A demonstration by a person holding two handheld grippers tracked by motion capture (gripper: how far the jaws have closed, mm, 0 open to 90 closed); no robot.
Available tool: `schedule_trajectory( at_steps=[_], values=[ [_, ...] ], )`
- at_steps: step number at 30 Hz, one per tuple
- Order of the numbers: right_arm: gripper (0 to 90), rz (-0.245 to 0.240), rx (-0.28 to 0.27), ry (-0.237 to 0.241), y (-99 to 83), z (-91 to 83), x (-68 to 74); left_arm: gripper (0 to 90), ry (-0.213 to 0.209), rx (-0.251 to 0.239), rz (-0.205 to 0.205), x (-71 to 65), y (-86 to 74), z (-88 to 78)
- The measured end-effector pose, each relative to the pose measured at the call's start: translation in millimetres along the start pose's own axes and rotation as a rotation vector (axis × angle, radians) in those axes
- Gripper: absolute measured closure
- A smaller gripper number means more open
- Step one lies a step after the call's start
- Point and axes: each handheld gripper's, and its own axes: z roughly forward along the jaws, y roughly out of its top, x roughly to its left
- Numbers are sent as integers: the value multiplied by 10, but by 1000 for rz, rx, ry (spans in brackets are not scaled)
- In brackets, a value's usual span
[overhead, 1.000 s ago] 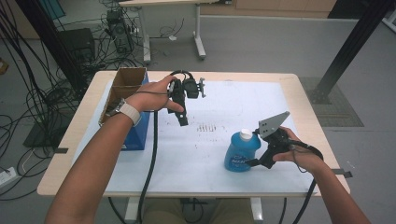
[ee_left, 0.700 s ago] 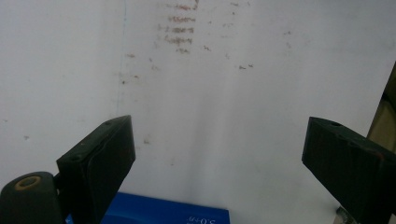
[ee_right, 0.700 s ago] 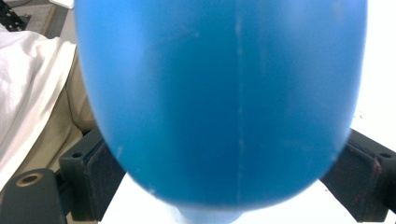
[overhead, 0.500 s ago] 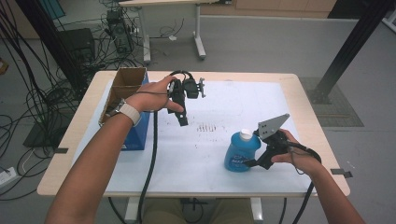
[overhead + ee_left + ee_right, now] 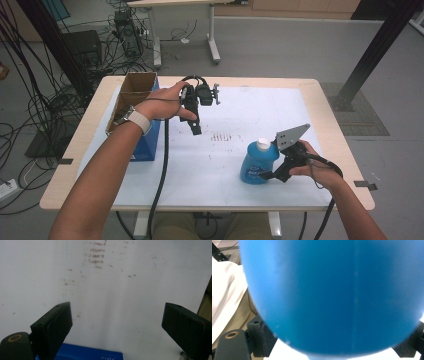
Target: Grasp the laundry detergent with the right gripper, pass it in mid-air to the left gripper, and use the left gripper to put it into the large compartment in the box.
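tabletop (image 5: 330, 107): pale wood with a big white sheet (image 5: 270, 115) over most of it, some faint reddish scribbles near the middle.

cardboard box (image 5: 131, 97): open top, sits on a blue box (image 5: 149, 145) at the tabletop's left side, right by your left wrist.

blue bottle (image 5: 257, 162): upright with a white cap, on the sheet at your right, near the front edge. In the right claw view it's so close that it's just a blue blur between the jaws.

right claw (image 5: 266, 175): your jaws have just been closing in around the bottle's lower body, one on each side. Whether the pads actually press it yet, I can't tell.

left claw (image 5: 196, 131): held up over the sheet beside the cardboard box, pointing down, jaws spread wide with nothing between them.
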Motion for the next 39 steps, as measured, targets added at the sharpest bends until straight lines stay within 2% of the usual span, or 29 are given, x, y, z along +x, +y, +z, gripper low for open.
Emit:
schedule_trajectory(
  at_steps=[39],
  values=[
    [204,-10,-66,2,-63,74,3,100,-1,2,-2,5,-3,17]
  ],
)
